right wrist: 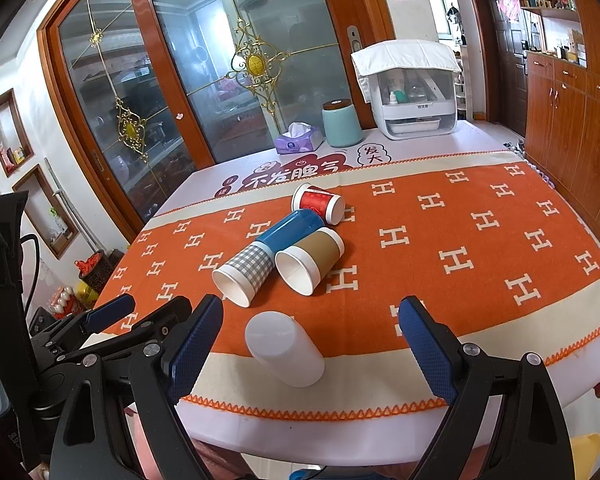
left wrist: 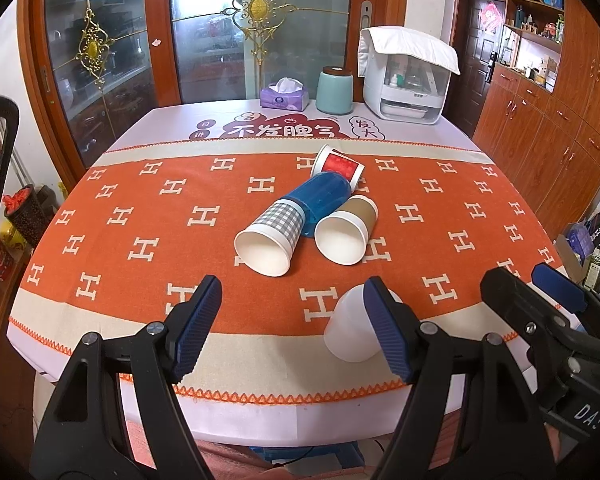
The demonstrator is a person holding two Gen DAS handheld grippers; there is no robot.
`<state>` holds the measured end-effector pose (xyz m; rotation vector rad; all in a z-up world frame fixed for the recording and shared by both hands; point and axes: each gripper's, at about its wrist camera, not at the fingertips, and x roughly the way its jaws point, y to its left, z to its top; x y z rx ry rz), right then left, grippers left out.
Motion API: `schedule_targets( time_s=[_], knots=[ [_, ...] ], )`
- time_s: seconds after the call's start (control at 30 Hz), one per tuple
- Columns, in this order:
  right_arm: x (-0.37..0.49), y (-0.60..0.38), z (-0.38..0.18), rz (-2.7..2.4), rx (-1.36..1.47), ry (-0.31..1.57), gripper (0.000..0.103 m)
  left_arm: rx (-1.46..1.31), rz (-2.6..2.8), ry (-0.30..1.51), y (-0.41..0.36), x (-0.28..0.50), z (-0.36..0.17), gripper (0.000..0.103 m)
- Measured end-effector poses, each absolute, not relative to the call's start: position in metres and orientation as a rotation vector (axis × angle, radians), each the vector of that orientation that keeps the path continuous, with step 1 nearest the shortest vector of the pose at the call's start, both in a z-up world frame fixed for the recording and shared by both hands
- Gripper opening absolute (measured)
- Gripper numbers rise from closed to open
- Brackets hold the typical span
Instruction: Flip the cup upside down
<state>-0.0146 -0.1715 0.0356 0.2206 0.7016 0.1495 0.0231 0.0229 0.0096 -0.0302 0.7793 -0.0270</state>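
Right wrist: white cup stands inverted between the spread right claw (left claw spread too).

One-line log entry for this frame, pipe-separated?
left gripper open, empty | right gripper open, empty | white cup upside down near table edge | four cups lying on sides | none held

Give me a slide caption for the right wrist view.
Open right tool above an upside-down white cup; four cups lie tipped beyond.

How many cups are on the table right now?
5. The white cup stands upside down near the front edge. Lying on their sides mid-table: the checked cup, the brown cup, the blue cup behind them, and the red cup farthest back. None looks hidden.
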Motion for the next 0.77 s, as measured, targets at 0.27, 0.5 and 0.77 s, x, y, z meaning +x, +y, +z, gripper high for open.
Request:
schedule_targets(
  time_s=[0.27,0.5,0.77],
  knots=[
    [-0.0141,-0.1714,0.0343,0.150,0.222,0.703,0.091,-0.029,-0.024,0.778,0.0245,0.0229,0.0088,0.071],
    [-0.0139,-0.1714,0.0331,0.149,0.222,0.704,0.091,-0.028,-0.023,0.778,0.0254,0.0229,0.0079,0.071],
    [-0.0137,-0.1718,0.0332,0.150,0.221,0.705,0.091,-0.025,-0.023,0.780,0.0260,0.0226,0.0068,0.071]
  ],
)
